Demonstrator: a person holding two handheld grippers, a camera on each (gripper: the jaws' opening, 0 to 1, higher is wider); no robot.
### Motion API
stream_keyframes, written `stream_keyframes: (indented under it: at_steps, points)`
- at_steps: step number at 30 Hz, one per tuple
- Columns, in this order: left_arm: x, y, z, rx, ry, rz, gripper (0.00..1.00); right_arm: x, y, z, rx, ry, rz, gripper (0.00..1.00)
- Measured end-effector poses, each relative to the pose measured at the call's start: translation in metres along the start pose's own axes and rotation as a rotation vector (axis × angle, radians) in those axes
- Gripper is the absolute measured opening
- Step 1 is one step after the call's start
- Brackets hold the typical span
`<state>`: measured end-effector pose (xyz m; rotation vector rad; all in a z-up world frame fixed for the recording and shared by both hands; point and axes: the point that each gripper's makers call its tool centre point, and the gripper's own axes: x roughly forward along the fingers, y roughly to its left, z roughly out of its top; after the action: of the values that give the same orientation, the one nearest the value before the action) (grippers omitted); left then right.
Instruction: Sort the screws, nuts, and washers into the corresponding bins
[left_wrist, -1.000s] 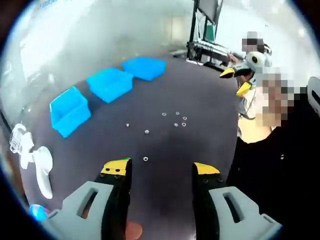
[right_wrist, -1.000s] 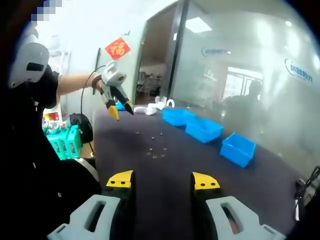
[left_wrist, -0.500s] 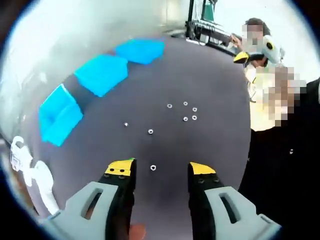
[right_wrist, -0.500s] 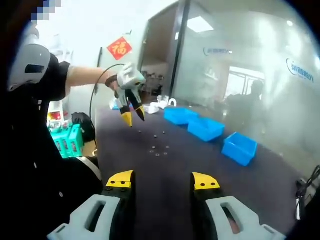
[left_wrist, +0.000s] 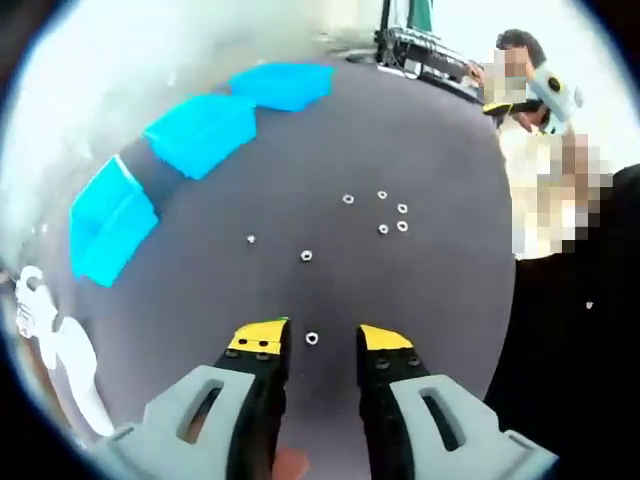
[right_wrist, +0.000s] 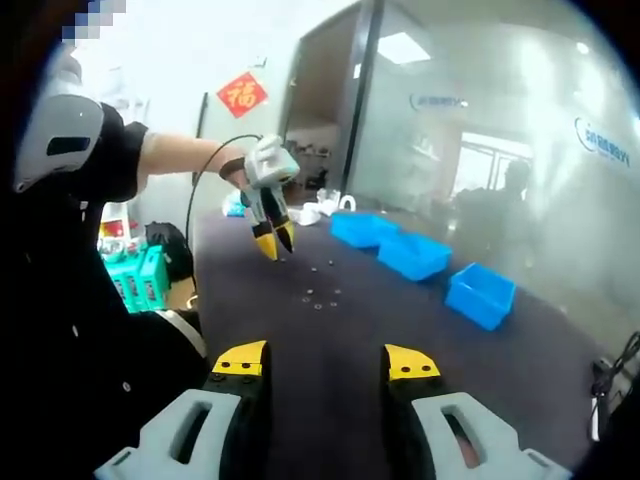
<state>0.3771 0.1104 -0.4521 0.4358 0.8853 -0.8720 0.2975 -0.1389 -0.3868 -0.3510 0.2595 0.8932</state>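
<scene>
In the left gripper view, a dark desk (left_wrist: 420, 130) runs away from the camera, bounded toward 10 o'clock by a pale frosted wall; a black metal frame stands past its far end at 12 o'clock, and a white object (left_wrist: 55, 360) lies at the desk's edge at 8 o'clock. Three blue bins sit in a row from 9 to 12 o'clock: the near bin (left_wrist: 108, 222), the middle bin (left_wrist: 200, 132) and the far bin (left_wrist: 282, 84); what they hold cannot be made out. Small silvery parts lie loose on the desk: a cluster of washers and nuts (left_wrist: 384, 212) at about 1 o'clock, one nut (left_wrist: 306, 256) near the centre, a tiny piece (left_wrist: 250, 239) to its 9 o'clock, and one nut (left_wrist: 312, 338) just between the yellow tips of the left claw (left_wrist: 318, 338), whose jaws stand apart, not gripping it. In the right gripper view, the same desk (right_wrist: 330, 360) stretches toward a glass wall, with a red sign (right_wrist: 243, 95) at 11 o'clock and green crates (right_wrist: 135, 282) at 9 o'clock. The three bins (right_wrist: 415, 257) line up toward 2 o'clock, the loose parts (right_wrist: 320, 297) near the centre. The right claw (right_wrist: 326, 362) is released and empty, while the left claw (right_wrist: 272, 240) points down at the desk, held by a hand (right_wrist: 240, 168).
</scene>
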Motion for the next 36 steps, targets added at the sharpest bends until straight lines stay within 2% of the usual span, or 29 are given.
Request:
stream_keyframes:
  at_steps: [13,21,25,29,32,36]
  points:
    - [0.011,0.005,-0.011,-0.03,0.025,-0.003,0.16,0.001,0.006,-0.004,-0.01,0.021,0.015,0.39]
    - [0.01,0.008,-0.013,-0.098,0.007,-0.011,0.06,0.003,0.01,-0.003,-0.02,0.023,0.027,0.39]
    - [0.009,0.007,-0.015,-0.106,-0.006,-0.004,0.06,0.002,0.011,-0.001,-0.026,0.022,0.025,0.39]
    - [0.007,0.006,-0.014,-0.111,-0.037,0.011,0.06,0.002,0.011,0.0,-0.029,0.018,0.017,0.39]
    - [0.004,-0.003,-0.001,-0.147,-0.134,-0.025,0.05,0.001,0.01,0.003,-0.026,0.007,0.007,0.39]
    - [-0.003,-0.006,0.011,-0.139,-0.224,-0.008,0.05,-0.001,0.007,0.006,-0.019,-0.005,-0.01,0.39]
